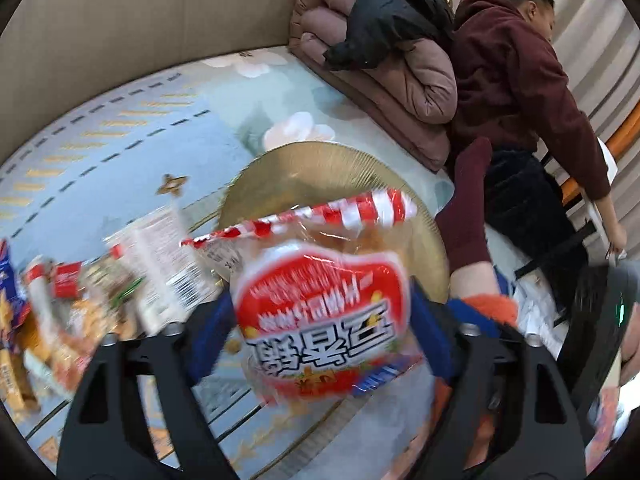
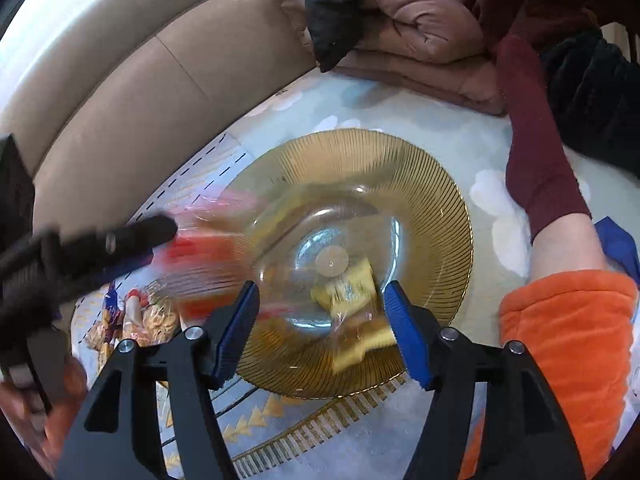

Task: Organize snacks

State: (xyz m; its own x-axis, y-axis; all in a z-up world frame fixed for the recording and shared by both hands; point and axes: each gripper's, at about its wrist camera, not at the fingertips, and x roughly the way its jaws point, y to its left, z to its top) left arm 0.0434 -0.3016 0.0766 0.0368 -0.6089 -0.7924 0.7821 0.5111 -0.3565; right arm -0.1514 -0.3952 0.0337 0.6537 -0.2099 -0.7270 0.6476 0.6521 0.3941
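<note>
The left gripper (image 1: 324, 316) clamps a red-and-white plastic snack bag (image 1: 320, 312), carried toward the ribbed golden glass plate (image 2: 420, 184), probably for dropping there. The right gripper (image 2: 322, 312) hangs wide over the plate, above a blurred yellow packet (image 2: 352, 284), seemingly just released.

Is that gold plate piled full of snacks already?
No. In the right wrist view the gold ribbed glass plate is mostly bare, with only one yellow snack packet over its middle.
</note>
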